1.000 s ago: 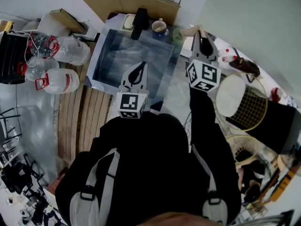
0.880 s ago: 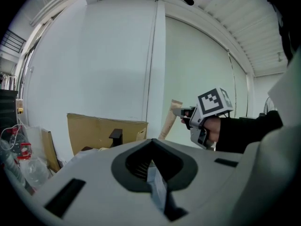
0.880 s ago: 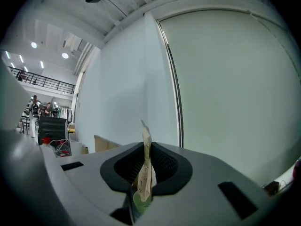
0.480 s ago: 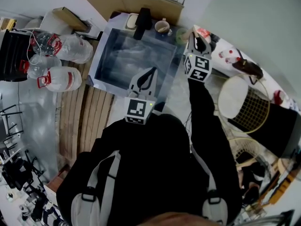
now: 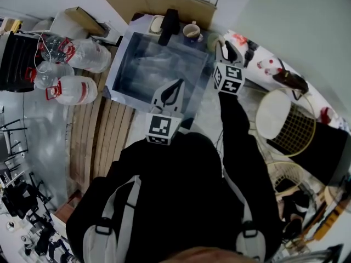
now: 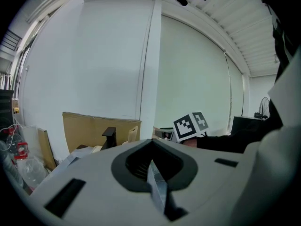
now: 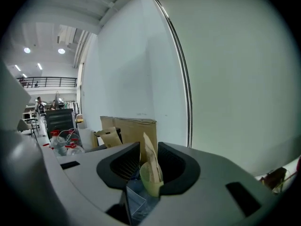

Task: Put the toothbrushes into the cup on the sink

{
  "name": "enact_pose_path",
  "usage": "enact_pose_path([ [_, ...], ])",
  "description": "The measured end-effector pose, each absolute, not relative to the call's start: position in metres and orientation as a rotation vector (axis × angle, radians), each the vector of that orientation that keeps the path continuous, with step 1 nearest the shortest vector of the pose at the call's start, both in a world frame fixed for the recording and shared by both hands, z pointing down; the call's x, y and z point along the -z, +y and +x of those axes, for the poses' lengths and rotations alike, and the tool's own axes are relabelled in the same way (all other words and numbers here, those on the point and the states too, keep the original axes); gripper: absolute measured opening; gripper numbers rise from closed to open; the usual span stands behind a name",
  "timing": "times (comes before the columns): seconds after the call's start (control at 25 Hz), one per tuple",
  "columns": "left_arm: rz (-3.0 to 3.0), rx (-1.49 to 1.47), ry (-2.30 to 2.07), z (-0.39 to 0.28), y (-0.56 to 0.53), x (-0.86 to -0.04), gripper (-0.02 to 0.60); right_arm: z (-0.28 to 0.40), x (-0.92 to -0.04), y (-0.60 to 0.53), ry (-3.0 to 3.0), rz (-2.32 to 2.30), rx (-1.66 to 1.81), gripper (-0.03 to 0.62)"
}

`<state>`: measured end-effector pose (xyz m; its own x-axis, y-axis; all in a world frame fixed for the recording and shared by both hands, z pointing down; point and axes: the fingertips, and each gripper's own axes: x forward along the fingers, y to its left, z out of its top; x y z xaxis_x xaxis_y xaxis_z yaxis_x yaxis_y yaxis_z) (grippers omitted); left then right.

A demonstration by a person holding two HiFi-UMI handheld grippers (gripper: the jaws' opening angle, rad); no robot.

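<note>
Right gripper: jaws opening around a pale object, seemingly a toothbrush, long axis along the jaws, pointing far. Left gripper: clenched.

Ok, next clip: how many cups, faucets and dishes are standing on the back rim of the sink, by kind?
cup: 1
black faucet: 1
pale dish: 1
Total: 3
</note>
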<state>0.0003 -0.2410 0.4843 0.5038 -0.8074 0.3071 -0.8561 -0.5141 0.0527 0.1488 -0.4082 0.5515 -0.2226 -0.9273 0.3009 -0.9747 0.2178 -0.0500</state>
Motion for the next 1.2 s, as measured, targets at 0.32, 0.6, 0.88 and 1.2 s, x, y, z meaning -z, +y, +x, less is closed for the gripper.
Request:
enact_pose_path([
  [0.32,2.574,-0.336,-1.415,-0.003,-0.231,-0.473,0.002,0.148,-0.507,-0.374,-2.355,1.854,-0.279,0.121],
  [0.6,2.597,-0.305,-1.422,-0.011,-0.218,-0.460,0.002,0.158,-0.469,-0.328,-2.378,1.921,-0.218,0.104],
  [0.88,2.621,-0.269,-1.421,-0.023,-0.204,-0.444,0.002,0.143,-0.437,-0.267,-2.418,1.943,-0.194,0.021],
  [1.2,2.647,-0.221,-1.408,-0.033,-0.187,-0.429,0.002,0.119,-0.418,-0.209,-2.458,1.949,-0.143,0.003],
])
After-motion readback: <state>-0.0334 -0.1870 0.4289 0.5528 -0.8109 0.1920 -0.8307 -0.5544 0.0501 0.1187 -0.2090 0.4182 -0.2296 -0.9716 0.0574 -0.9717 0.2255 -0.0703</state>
